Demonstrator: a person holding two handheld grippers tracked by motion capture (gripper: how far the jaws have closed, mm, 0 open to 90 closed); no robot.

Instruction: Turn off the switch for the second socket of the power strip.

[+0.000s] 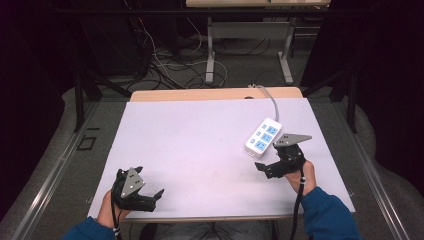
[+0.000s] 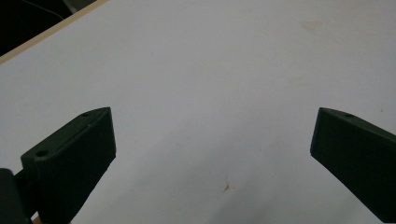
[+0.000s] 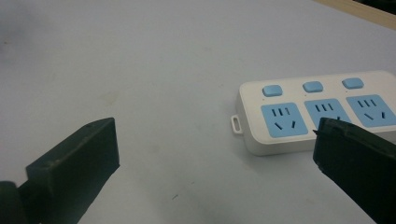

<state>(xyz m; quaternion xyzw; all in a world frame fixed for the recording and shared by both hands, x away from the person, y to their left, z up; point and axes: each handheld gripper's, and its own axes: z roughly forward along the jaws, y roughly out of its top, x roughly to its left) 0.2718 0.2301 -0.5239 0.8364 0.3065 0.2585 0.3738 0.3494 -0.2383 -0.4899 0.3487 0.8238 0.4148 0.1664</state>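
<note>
**Power strip waiting by the right hand**

The power strip [image 1: 263, 137] lay flat at the table's [image 1: 200, 135] right side, just beyond the right gripper [image 1: 270, 167], jaws apart and empty. Rigid, light, smooth plastic; gripping across its narrow sides looked safest.

Pwr strip [image 1: 263, 137] blocking rt side.

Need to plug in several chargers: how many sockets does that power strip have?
3: blue sockets in a row along the white power strip, one near its end tab, one middle, one toward the cord end.
</note>
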